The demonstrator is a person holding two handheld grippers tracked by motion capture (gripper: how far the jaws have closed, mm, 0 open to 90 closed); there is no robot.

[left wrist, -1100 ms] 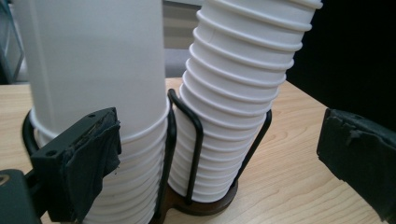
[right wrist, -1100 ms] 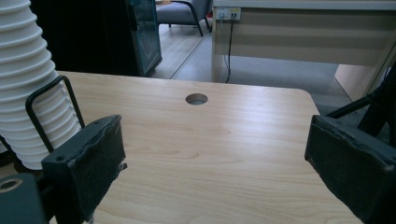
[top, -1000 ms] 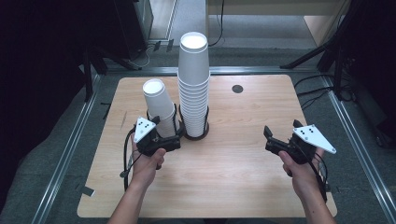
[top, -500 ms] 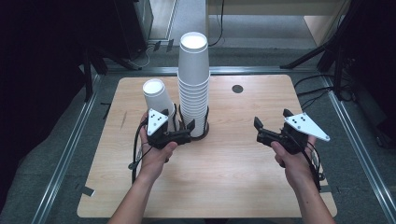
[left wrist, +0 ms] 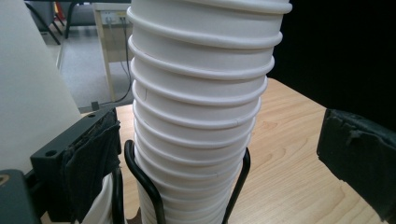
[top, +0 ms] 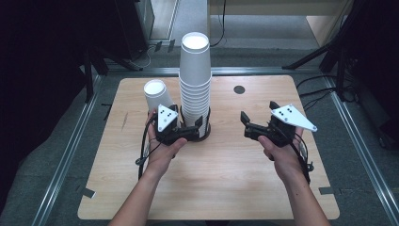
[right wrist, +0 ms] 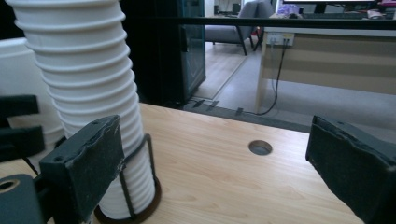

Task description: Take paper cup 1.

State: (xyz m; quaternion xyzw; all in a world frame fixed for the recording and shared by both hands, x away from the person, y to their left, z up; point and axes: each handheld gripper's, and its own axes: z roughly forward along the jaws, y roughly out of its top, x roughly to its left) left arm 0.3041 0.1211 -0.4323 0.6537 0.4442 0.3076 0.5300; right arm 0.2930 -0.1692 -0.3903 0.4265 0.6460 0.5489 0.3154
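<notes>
1. The cup stack stands in a wire holder at table centre.
2. The left gripper has its jaws open around the stack's base, not pressing.
3. The right gripper is open and empty, with the stack at its 9 o'clock, well apart; its jaws have just been opening.

Office or lab: desks, chair

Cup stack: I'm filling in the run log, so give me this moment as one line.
left gripper: open, jaws astride cup stack at wire holder | right gripper: open, empty, apart | single cup: standing left
</notes>
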